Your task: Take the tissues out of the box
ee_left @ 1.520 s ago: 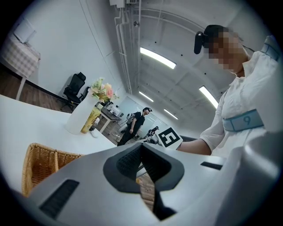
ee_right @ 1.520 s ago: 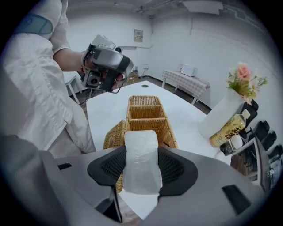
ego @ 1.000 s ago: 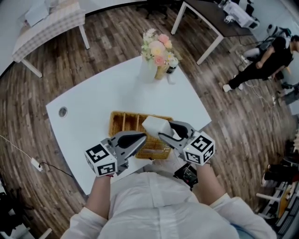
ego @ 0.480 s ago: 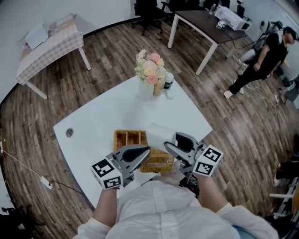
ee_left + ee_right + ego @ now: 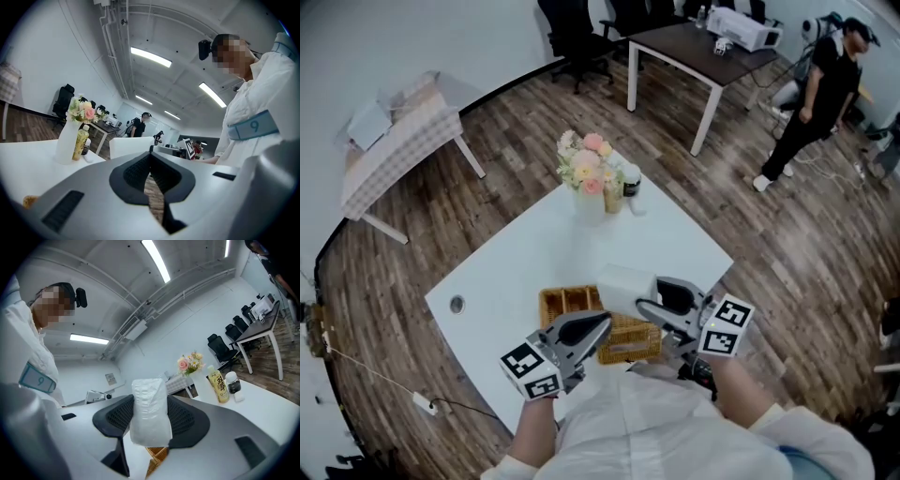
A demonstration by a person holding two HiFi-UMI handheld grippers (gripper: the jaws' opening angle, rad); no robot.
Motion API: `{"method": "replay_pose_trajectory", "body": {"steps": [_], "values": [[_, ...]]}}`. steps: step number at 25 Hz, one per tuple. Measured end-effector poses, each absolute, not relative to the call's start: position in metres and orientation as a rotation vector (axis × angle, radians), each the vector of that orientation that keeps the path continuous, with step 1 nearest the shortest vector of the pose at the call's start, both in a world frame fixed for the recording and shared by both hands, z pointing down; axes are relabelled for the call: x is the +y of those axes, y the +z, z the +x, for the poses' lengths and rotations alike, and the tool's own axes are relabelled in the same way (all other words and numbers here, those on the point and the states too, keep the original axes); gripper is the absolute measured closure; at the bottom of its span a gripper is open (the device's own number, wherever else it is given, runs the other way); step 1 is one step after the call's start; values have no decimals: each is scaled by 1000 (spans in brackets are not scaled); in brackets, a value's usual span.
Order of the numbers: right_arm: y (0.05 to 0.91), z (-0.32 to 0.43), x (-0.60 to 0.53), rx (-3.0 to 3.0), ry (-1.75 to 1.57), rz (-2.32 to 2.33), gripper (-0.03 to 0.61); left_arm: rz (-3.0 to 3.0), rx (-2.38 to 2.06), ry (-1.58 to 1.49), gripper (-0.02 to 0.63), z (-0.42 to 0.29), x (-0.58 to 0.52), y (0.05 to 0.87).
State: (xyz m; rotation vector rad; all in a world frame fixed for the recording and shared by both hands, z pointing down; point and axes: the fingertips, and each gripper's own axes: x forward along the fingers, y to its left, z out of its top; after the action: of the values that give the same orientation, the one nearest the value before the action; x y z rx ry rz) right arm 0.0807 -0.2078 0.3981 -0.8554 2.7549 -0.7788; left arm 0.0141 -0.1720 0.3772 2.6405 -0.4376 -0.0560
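Two grippers were over the white table (image 5: 525, 253). The right gripper (image 5: 649, 298) was pinching one white tissue pack (image 5: 149, 413), pads pressed on both its sides, holding it up over the one wicker basket (image 5: 567, 302). The left gripper (image 5: 602, 324) had its jaws pressed together on nothing, just beside the basket's near edge. At the table's far corner stood one vase of flowers (image 5: 589, 178), one yellow bottle (image 5: 612, 195) and one small dark jar (image 5: 630, 180).
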Motion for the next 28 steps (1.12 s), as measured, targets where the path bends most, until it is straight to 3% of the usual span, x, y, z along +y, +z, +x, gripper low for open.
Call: {"method": "replay_pose_trajectory", "body": {"steps": [28], "values": [[399, 102, -199, 2646, -846, -824, 337, 2630, -443, -35, 612, 22, -163, 381]]}}
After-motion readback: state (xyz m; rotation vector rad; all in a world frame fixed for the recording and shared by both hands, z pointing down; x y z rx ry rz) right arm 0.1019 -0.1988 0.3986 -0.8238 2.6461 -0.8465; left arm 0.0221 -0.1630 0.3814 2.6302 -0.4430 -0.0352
